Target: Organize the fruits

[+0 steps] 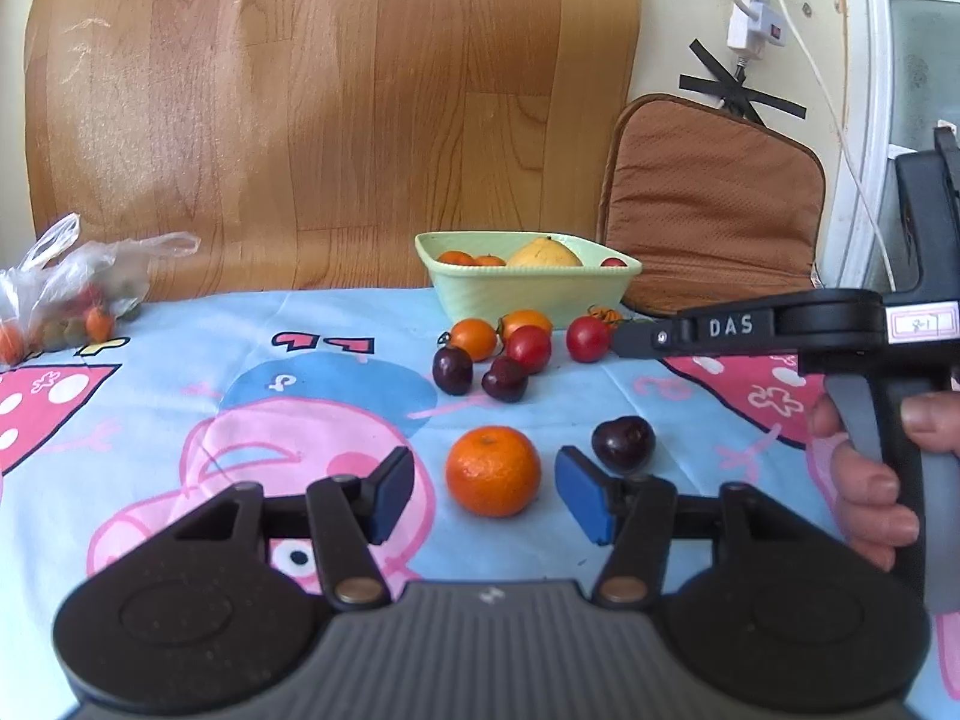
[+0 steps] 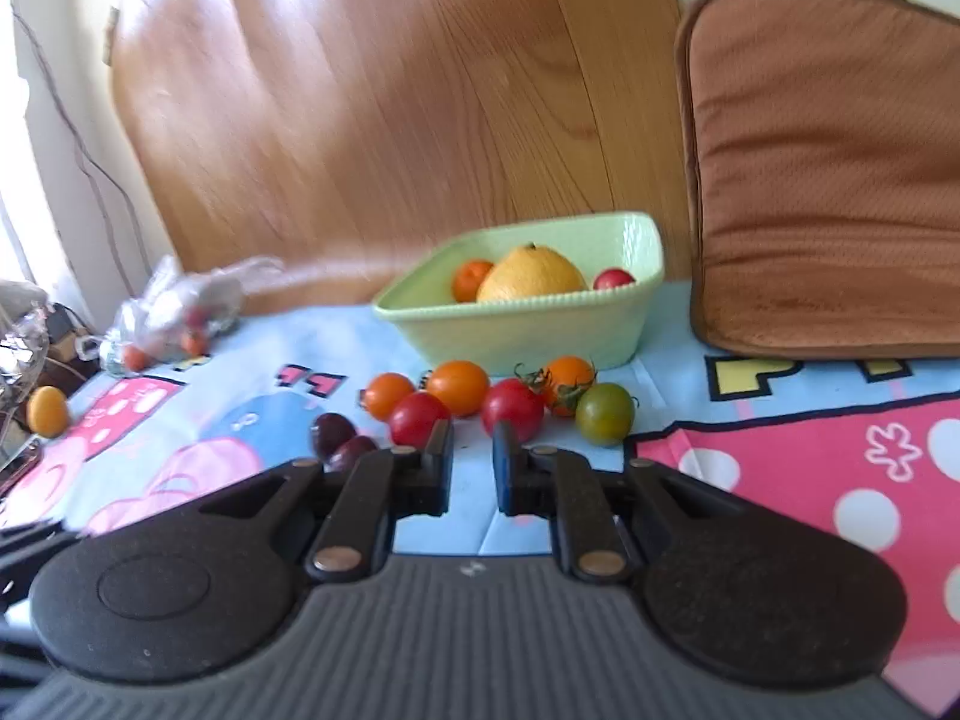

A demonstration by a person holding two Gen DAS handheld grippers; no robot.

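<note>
A pale green bowl stands at the back of the table, holding a yellow citrus, small oranges and a red tomato. In front of it lie red and orange cherry tomatoes, a green tomato and dark cherries. A mandarin sits between the open fingers of my left gripper, untouched. Another dark cherry lies just right of it. My right gripper is nearly closed and empty, just short of the tomatoes; it also shows in the left wrist view.
A plastic bag of fruit lies at the far left. A brown cushion leans at the back right. A wooden panel stands behind the table. A yellow fruit sits at the left edge.
</note>
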